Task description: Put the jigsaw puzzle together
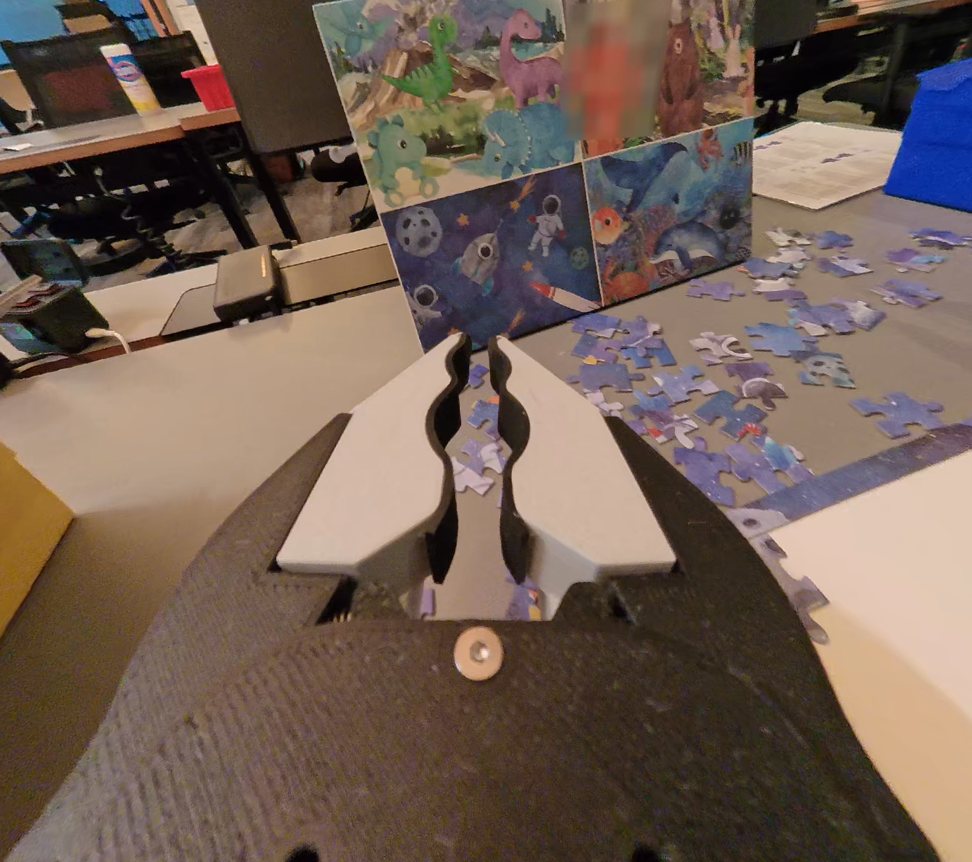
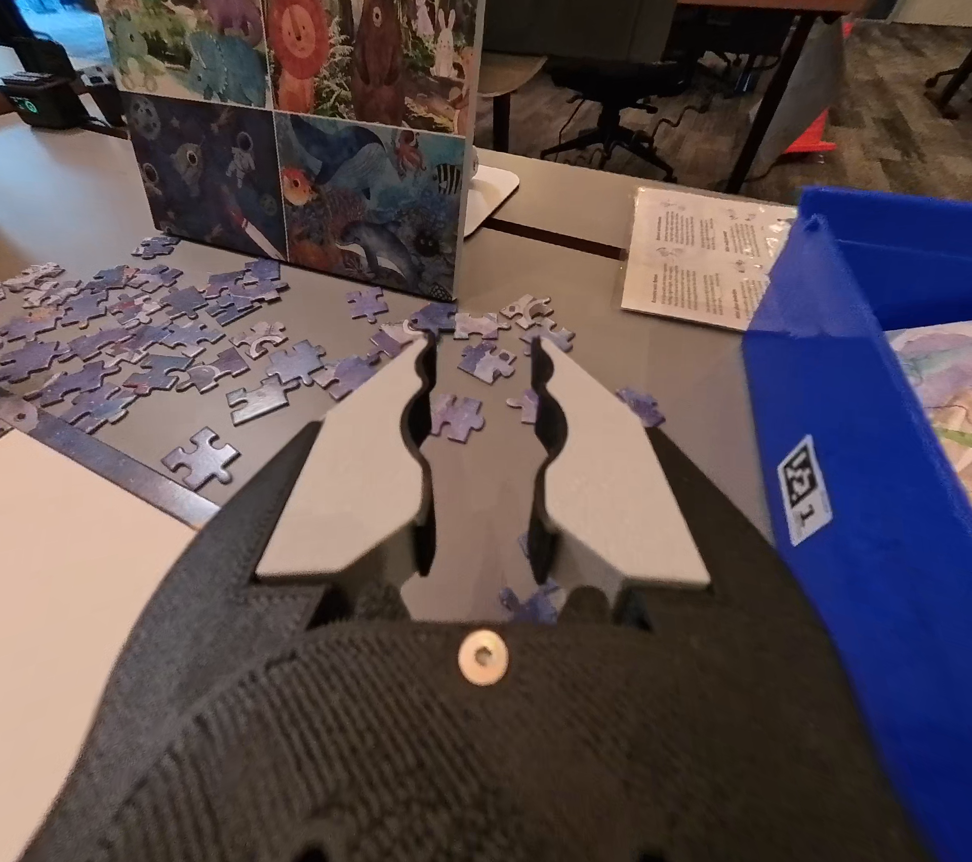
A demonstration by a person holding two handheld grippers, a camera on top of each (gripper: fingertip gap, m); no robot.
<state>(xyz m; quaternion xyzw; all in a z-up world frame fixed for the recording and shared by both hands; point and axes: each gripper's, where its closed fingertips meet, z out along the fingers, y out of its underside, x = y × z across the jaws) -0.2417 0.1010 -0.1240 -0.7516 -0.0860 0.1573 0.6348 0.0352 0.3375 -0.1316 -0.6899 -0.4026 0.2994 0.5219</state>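
The left hand-held gripper (image 1: 477, 343) hovered above the grey desk (image 1: 221, 395) with its two fingers drawn nearly together, only a narrow slit between the tips and nothing pinched in it. Just past its tips stood the upright puzzle box (image 1: 531, 142), printed with dinosaurs, forest animals, a space scene and sea life. Loose blue and purple puzzle pieces (image 1: 731, 410) lay scattered on the desk to its right and beneath its fingers.

The right hand-held gripper (image 2: 483, 343) was spread, its fingers clear of everything and holding nothing. It hung over the desk, and a purple puzzle piece (image 2: 486, 361) lay flat below the gap between its tips, with another piece (image 2: 456, 416) nearer the camera. More pieces spread out to its left. A blue bin (image 2: 862, 416) with a white sticker stood close on its right, and a printed sheet (image 2: 699, 258) lay beyond, beside the box. A white board (image 2: 63, 547) with a dark puzzle border sat at lower left.
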